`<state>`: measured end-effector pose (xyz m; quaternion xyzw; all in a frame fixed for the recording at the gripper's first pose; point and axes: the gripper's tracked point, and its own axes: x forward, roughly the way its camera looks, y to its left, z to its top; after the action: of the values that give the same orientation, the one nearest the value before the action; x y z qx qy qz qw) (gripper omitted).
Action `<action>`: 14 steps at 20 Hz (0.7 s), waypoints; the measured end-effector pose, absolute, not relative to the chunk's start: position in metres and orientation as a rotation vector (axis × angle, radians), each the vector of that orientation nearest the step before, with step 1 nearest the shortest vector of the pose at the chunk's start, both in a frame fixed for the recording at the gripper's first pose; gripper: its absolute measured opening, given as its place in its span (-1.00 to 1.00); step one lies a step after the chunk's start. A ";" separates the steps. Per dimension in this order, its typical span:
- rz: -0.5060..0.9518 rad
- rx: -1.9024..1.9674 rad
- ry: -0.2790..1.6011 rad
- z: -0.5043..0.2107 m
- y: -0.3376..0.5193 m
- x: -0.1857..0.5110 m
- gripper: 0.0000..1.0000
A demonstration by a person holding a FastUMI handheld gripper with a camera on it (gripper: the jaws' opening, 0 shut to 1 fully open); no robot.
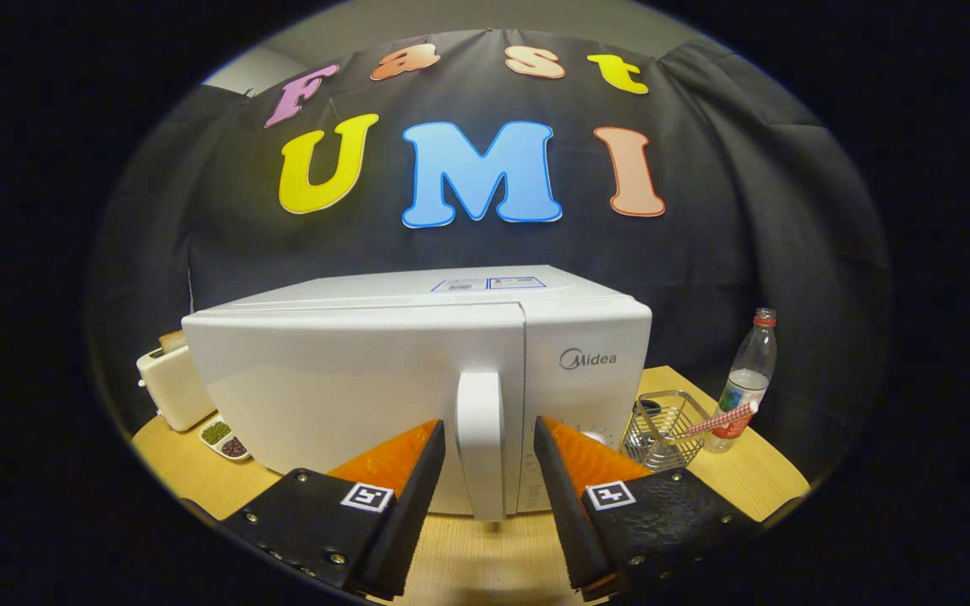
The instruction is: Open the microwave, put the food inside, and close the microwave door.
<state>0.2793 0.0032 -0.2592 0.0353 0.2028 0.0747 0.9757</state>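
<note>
A white microwave [350,370] stands on the wooden table [468,564], its door shut. Its vertical white door handle [480,442] runs down the door's right side. My gripper [489,433] is open, and the handle stands between the two fingers, with a small gap on each side. The left finger [418,471] lies in front of the door, while the right one [565,471] sits in front of the control panel. Neither finger presses on the handle.
A cream toaster [169,383] with a slice of bread stands left of the microwave, with a small dish of beans [224,439] beside it. To the right are a wire basket [666,429], a red-and-white striped straw [721,418] and a plastic bottle [746,379].
</note>
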 end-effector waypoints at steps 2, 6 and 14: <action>0.152 0.071 0.406 -0.264 0.004 0.283 0.10; 0.148 0.082 0.418 -0.265 0.007 0.279 -0.32; 0.156 0.057 0.486 -0.268 0.009 0.280 -0.72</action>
<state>0.2799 0.0091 -0.2684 0.0281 0.2403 0.0772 0.9672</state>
